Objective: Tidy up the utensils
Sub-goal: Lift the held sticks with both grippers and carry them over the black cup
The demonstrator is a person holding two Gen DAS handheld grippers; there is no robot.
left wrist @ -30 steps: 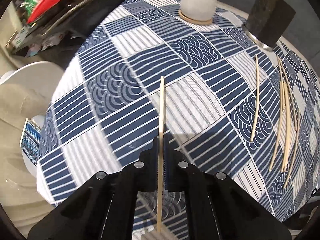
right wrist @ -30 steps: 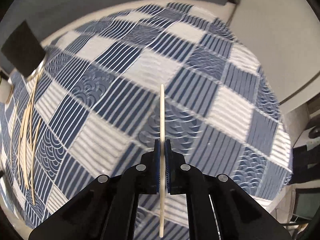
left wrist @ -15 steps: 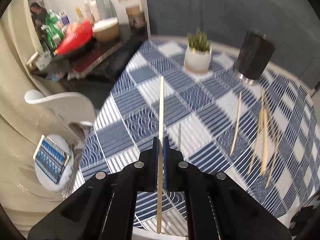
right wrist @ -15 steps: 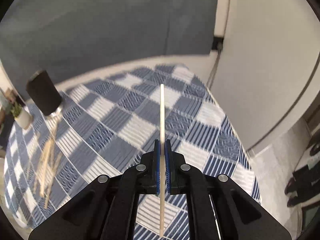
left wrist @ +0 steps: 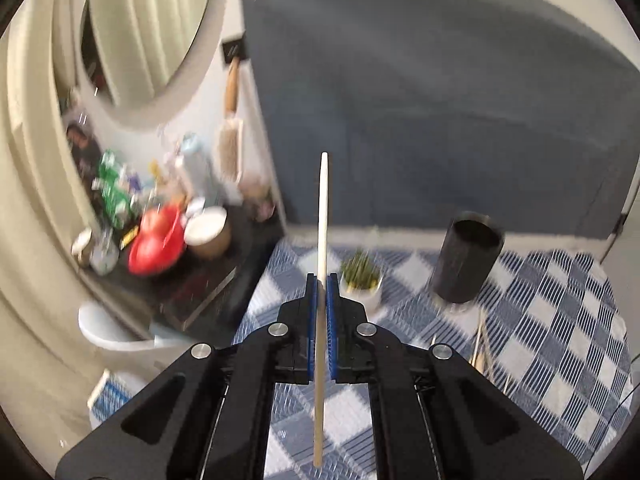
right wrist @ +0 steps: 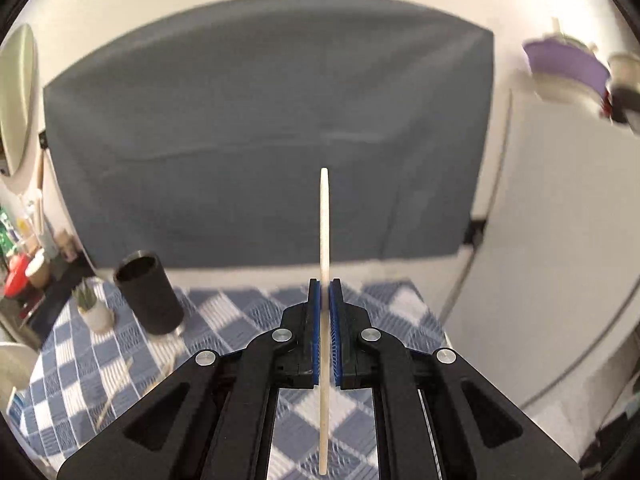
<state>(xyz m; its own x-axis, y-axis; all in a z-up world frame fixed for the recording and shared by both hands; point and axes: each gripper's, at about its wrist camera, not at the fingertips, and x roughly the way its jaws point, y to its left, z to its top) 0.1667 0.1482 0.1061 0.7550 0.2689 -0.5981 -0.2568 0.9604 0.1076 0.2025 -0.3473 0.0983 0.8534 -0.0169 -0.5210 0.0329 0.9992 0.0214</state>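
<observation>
Our left gripper clamps one chopstick; our right gripper clamps another chopstick. What look like loose chopsticks, blurred, lie beside the black holder.

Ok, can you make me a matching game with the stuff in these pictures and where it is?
Things:
1. chopstick
2. black holder
3. potted plant
4. loose chopsticks

Places or states:
A. lying flat on the checked cloth
B. standing open-topped and upright
C. in a white pot
D. pinched in the left gripper

Pairs: 1-D, 2-B, 3-C, 4-A
</observation>
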